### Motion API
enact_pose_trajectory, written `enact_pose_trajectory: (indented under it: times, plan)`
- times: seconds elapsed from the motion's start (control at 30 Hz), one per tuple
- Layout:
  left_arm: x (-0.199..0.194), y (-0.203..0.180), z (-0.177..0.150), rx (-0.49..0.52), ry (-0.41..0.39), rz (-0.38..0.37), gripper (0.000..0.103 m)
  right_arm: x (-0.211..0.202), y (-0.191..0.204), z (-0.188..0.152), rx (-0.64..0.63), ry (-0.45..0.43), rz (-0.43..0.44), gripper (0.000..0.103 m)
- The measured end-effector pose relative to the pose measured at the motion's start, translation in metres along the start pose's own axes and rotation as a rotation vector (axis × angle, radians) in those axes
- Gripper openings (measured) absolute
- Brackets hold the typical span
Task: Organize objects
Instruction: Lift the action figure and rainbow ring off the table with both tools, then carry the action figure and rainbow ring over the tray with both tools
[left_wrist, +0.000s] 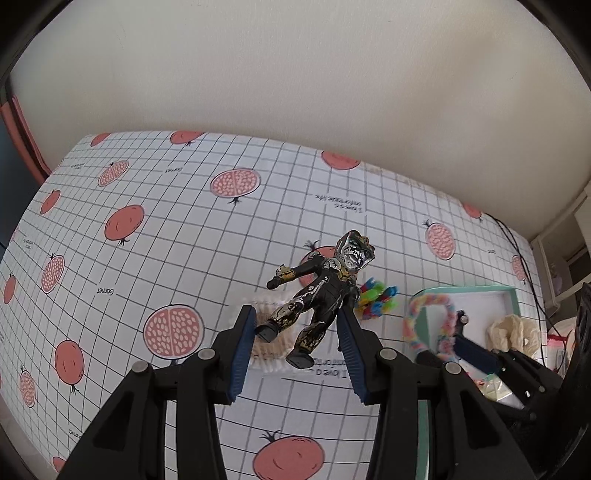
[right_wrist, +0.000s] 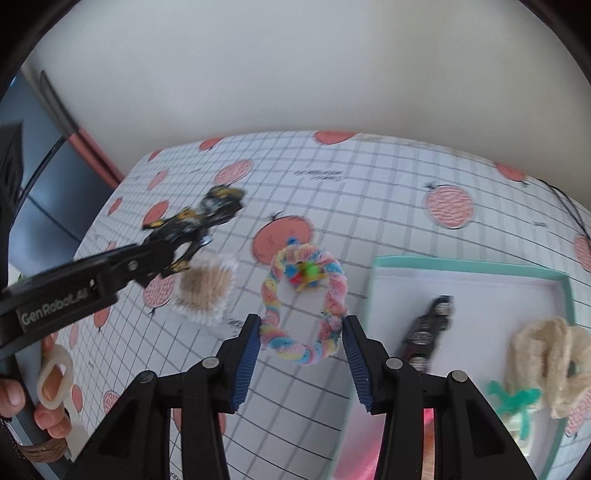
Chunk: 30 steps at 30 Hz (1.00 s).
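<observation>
Two tongs working: left tongs (left_wrist: 297, 328) are gripping the black figurine (left_wrist: 319, 295) above the tabletop (left_wrist: 147, 240); right tongs (right_wrist: 301, 343) are clasping the pastel fuzzy ring (right_wrist: 304, 299) beside the teal tray (right_wrist: 461, 264).

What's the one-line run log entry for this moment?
left gripper: holds action figure | right gripper: holds pastel ring | tray: nearby

One toy figure (left_wrist: 325, 295), one pastel scrunchie (right_wrist: 304, 304), one cream scrunchie (right_wrist: 550, 365), one cotton-swab bundle (right_wrist: 205, 286), one teal tray (right_wrist: 469, 264).
</observation>
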<state>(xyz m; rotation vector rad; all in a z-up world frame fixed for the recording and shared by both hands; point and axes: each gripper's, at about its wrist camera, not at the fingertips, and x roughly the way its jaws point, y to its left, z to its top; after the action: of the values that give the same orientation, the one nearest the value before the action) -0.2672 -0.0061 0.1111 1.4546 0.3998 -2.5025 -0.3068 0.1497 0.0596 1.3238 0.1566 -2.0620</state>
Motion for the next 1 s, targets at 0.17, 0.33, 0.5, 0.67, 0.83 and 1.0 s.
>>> enact_pose_trajectory:
  times: [0.17,0.33,0.5,0.67,0.83,1.0]
  plan:
    - [-0.006,-0.019,-0.002,0.019,-0.016,-0.024,0.047,-0.024,-0.029,0.004,0.068,-0.036,-0.022,0.048]
    - [-0.011,-0.044,-0.004,0.05,-0.026,-0.05,0.047,-0.047,-0.058,0.004,0.125,-0.07,-0.052,0.048]
    - [-0.016,-0.075,-0.007,0.085,-0.033,-0.093,0.047,-0.065,-0.08,0.003,0.166,-0.094,-0.067,0.048]
    - [-0.016,-0.109,-0.013,0.134,-0.025,-0.134,0.047,-0.078,-0.096,0.002,0.202,-0.114,-0.082,0.048]
    - [-0.011,-0.137,-0.02,0.176,-0.005,-0.17,0.047,-0.092,-0.109,-0.001,0.223,-0.135,-0.103,0.048]
    - [-0.005,-0.154,-0.026,0.204,0.019,-0.195,0.047,-0.101,-0.118,-0.003,0.246,-0.155,-0.123,0.048]
